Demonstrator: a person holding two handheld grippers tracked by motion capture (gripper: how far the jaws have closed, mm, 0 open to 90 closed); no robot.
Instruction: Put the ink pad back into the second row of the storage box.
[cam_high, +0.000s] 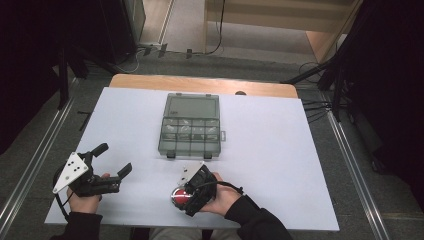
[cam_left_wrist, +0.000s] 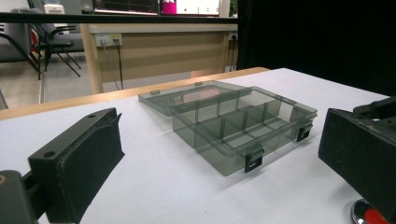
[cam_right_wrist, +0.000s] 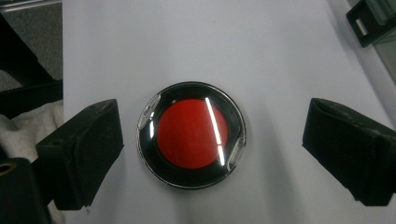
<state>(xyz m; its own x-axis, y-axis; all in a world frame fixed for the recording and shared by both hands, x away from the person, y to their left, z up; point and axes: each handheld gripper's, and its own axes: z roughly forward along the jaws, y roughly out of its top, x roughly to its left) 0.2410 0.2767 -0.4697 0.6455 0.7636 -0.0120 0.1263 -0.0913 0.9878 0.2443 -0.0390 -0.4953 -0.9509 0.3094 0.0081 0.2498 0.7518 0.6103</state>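
Note:
A round red disc (cam_right_wrist: 191, 133) with a black ring and shiny rim lies flat on the white tabletop (cam_high: 280, 150), near the front edge. My right gripper (cam_right_wrist: 212, 135) points straight down over it, open, with one jaw on each side of the disc and a gap between each pad and the rim. In the high view the right gripper (cam_high: 186, 197) partly covers the red disc (cam_high: 178, 196). My left gripper (cam_high: 115, 159) rests at the front left, open and holding nothing, and aims toward the box. An edge of the disc (cam_left_wrist: 371, 214) shows at the lower right of the left gripper view.
A smoky clear compartment box (cam_high: 190, 131) stands open mid-table, its lid laid flat behind it and two black latches on its near wall. Through the left gripper (cam_left_wrist: 217, 135) jaws, the box (cam_left_wrist: 243, 123) looks empty. Bare wood edges the table's far side.

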